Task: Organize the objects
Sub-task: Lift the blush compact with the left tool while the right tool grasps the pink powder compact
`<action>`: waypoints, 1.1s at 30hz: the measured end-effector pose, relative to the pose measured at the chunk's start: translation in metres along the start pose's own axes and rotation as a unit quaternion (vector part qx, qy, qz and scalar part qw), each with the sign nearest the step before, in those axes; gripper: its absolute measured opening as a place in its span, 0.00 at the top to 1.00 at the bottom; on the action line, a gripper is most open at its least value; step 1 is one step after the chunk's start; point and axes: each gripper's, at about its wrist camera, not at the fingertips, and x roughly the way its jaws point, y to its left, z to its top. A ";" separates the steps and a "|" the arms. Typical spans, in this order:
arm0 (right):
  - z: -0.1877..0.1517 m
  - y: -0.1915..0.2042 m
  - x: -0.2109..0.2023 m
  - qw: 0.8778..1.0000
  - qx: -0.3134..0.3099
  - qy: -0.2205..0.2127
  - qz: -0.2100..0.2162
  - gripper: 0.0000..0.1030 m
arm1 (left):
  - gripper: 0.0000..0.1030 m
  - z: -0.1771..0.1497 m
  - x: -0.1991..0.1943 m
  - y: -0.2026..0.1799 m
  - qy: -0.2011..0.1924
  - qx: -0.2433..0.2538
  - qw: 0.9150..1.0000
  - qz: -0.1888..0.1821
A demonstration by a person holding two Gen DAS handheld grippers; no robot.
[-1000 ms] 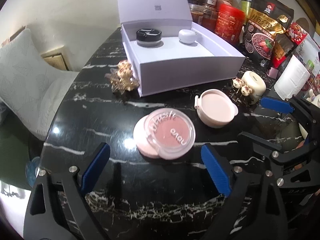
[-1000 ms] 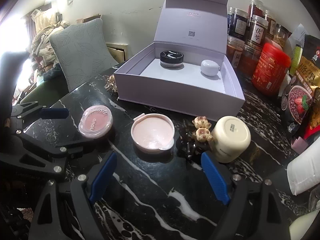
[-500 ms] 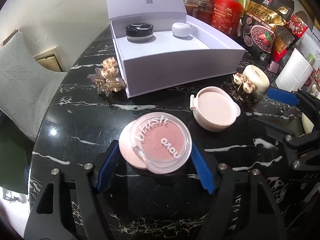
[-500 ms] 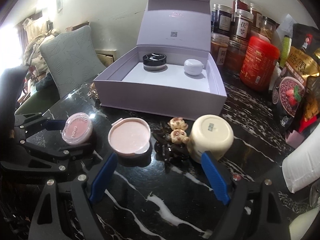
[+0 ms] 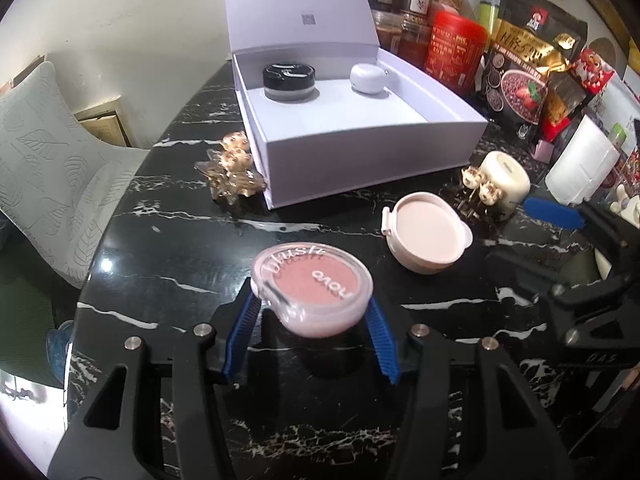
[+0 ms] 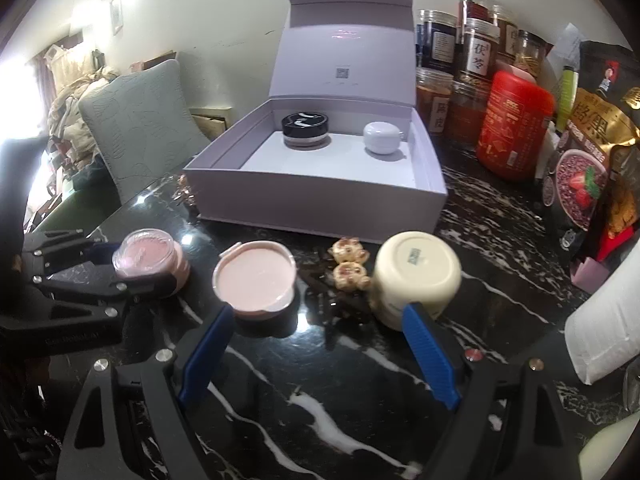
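Observation:
My left gripper [image 5: 310, 330] is shut on the pink blush compact [image 5: 312, 286] and holds it just above the black marble table [image 5: 168, 248]; it also shows in the right wrist view [image 6: 150, 262]. The open white gift box [image 5: 360, 148] behind holds a black-lidded jar [image 5: 289, 80] and a small white case [image 5: 368, 77]. A pale pink round compact [image 6: 254, 278] lies on the table. My right gripper [image 6: 316, 354] is open and empty, with that compact and the cream jar [image 6: 416, 274] ahead of it.
A gold hair clip [image 5: 232, 172] lies left of the box. A dark clip with bear charms [image 6: 350, 266] sits between the pink compact and the cream jar. Jars, a red tin [image 6: 516, 128] and snack bags crowd the back right. A paper roll [image 6: 604, 336] stands at the right.
My left gripper has closed on the blush compact and lifted it off the table. My right gripper has moved a little closer to the pink compact and the cream jar.

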 end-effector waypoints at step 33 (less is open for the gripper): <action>-0.006 0.027 0.014 0.998 -0.019 0.024 0.049 0.20 | 0.52 0.010 0.015 0.025 -0.027 -0.044 0.998 -0.045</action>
